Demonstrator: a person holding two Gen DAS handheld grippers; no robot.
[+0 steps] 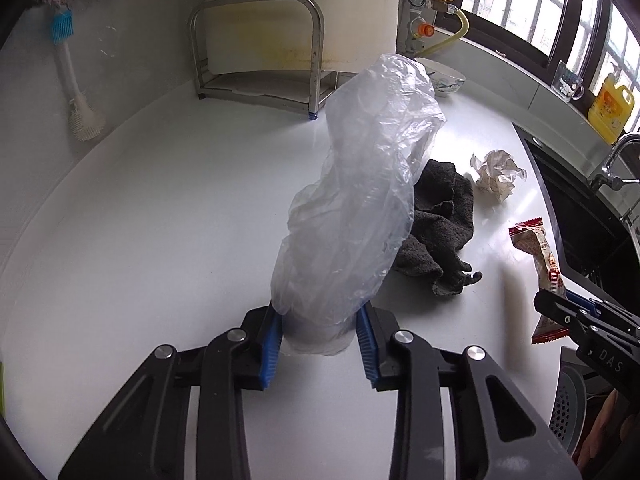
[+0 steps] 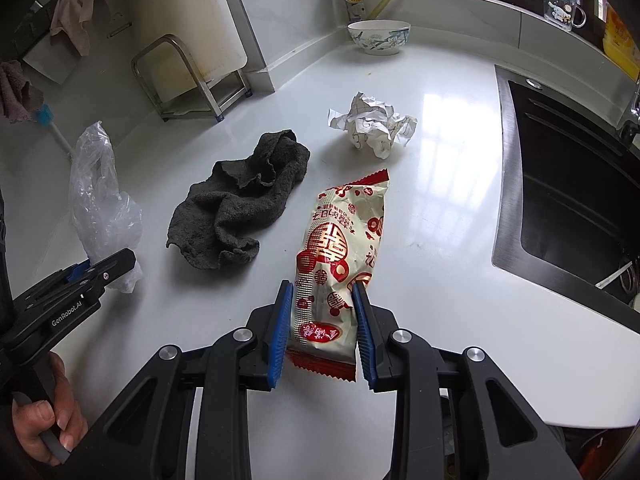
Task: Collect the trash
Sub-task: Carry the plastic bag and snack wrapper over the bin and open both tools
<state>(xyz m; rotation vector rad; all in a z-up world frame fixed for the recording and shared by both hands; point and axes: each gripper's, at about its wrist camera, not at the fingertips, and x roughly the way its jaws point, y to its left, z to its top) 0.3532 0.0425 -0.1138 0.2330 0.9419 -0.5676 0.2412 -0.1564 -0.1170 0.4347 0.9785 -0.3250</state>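
Here the white counter (image 2: 440,216) carries a dark rag (image 2: 240,208) at centre and crumpled paper (image 2: 376,126) at one o'clock of it. The left gripper (image 1: 320,344) is clamped on a clear plastic bag (image 1: 360,200) held upright at nine o'clock, and the right gripper (image 2: 324,332) pinches a red-and-white snack wrapper (image 2: 340,256) at six o'clock

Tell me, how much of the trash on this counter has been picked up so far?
Nothing looks binned yet; no bin shows. In hand: the left gripper has its jaws pressed on the clear plastic bag, and the right gripper clamps the red-and-white snack wrapper. Left: the crumpled paper ball still lies on the counter beside the grey cloth.
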